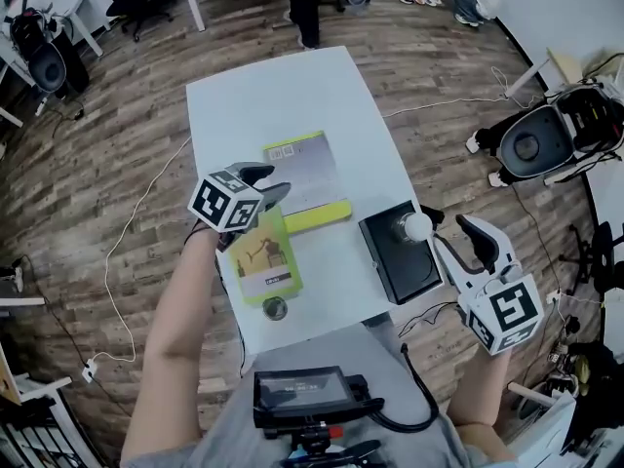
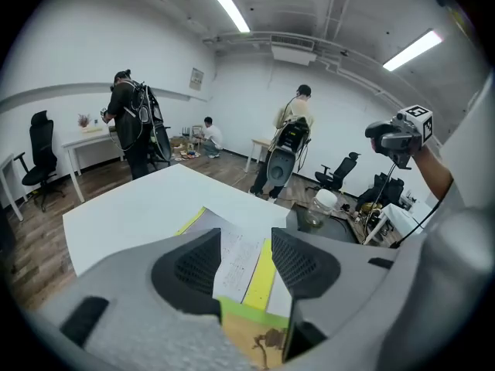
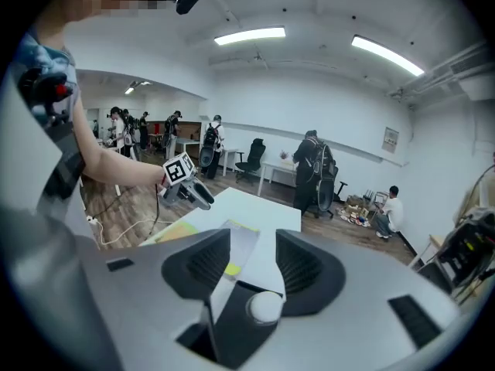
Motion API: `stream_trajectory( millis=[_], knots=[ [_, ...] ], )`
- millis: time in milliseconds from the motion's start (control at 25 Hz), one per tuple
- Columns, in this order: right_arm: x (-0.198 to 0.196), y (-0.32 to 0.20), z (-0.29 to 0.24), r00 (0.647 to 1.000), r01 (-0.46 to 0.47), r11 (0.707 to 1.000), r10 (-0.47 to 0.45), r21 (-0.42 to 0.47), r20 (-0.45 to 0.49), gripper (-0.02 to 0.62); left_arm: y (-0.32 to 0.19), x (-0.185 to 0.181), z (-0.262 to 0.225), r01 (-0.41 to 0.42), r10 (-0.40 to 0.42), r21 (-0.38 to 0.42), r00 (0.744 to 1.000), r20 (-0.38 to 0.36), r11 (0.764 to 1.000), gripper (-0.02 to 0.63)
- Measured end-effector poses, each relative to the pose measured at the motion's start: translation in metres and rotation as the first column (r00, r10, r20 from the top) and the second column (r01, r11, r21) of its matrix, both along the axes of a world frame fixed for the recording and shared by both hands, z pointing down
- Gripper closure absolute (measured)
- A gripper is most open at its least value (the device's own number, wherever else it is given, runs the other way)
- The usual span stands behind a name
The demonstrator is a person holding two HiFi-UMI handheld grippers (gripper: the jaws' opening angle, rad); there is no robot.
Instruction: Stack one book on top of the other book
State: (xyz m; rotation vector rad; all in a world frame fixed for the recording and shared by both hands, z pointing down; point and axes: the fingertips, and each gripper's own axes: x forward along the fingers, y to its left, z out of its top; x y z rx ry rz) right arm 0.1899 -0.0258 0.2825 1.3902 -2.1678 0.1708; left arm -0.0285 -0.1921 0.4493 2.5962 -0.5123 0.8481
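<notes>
From the head view I see both books lying apart on the white table (image 1: 263, 96). The grey book (image 1: 310, 169) with the yellow edge sits mid-table, and the green book (image 1: 265, 261) is nearer me; whether their corners touch I cannot tell. Only this view shows a small round thing (image 1: 275, 308) by the table's near edge.

The left gripper view shows the green book (image 2: 255, 335) low behind the jaws and the grey book (image 2: 232, 261) ahead, seen through the gap. It also shows people standing in the room. The right gripper view looks down on a black tray (image 3: 232, 315) and a white-lidded jar (image 3: 264, 306).

The left gripper (image 1: 271, 183) hovers over the green book with its fingers well apart, and nothing is gripped. The right gripper (image 1: 447, 230) hangs off the table's right side near the tray. Its fingers are spread just as wide and are empty too.
</notes>
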Motion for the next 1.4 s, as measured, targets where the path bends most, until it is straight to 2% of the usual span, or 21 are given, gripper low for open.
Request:
stream_trajectory(
  millis=[160,400,560,640,720,800,920,1040,1200,1320,1400],
  knots=[
    [-0.049,0.023,0.012,0.993,0.039,0.999,-0.038,-0.007,0.11,0.402,0.03,-0.008,-0.021,-0.018,0.02,0.034,0.998,-0.057,0.999,0.414],
    [-0.126,0.039,0.032,0.96,0.107,0.994,-0.096,-0.027,0.264,0.402,0.069,-0.016,-0.053,-0.075,0.085,0.098,0.991,-0.102,0.992,0.414],
    [-0.161,0.047,0.051,0.92,0.088,0.995,-0.064,-0.046,0.386,0.402,0.071,-0.025,-0.067,-0.099,0.112,0.125,0.988,-0.105,0.987,0.414],
    [-0.17,0.046,0.067,0.873,0.039,0.996,0.006,-0.084,0.487,0.403,0.058,-0.033,-0.065,-0.101,0.112,0.123,0.99,-0.081,0.987,0.414],
    [-0.174,0.04,0.086,0.794,-0.024,0.989,0.105,-0.143,0.598,0.403,0.04,-0.037,-0.058,-0.12,0.124,0.109,0.992,-0.033,0.987,0.414],
    [-0.174,0.031,0.106,0.712,-0.1,0.974,0.212,-0.203,0.669,0.402,0.02,-0.034,-0.049,-0.162,0.16,0.091,0.987,0.035,0.983,0.414],
    [-0.169,0.011,0.142,0.623,-0.253,0.928,0.373,-0.274,0.688,0.402,-0.015,-0.025,-0.03,-0.24,0.23,0.06,0.963,0.139,0.969,0.414],
    [-0.169,-0.009,0.186,0.543,-0.369,0.857,0.514,-0.36,0.664,0.403,-0.049,-0.015,0.0,-0.293,0.281,0.025,0.934,0.22,0.956,0.413],
    [-0.165,-0.036,0.241,0.422,-0.431,0.753,0.655,-0.497,0.627,0.402,-0.093,0.004,0.045,-0.316,0.303,-0.011,0.898,0.32,0.949,0.408],
    [-0.161,-0.051,0.275,0.324,-0.455,0.666,0.742,-0.591,0.587,0.402,-0.116,0.019,0.078,-0.304,0.308,-0.067,0.886,0.346,0.95,0.408],
    [-0.158,-0.06,0.291,0.281,-0.461,0.619,0.781,-0.635,0.558,0.402,-0.124,0.028,0.097,-0.307,0.322,-0.1,0.877,0.357,0.946,0.408]
  ],
)
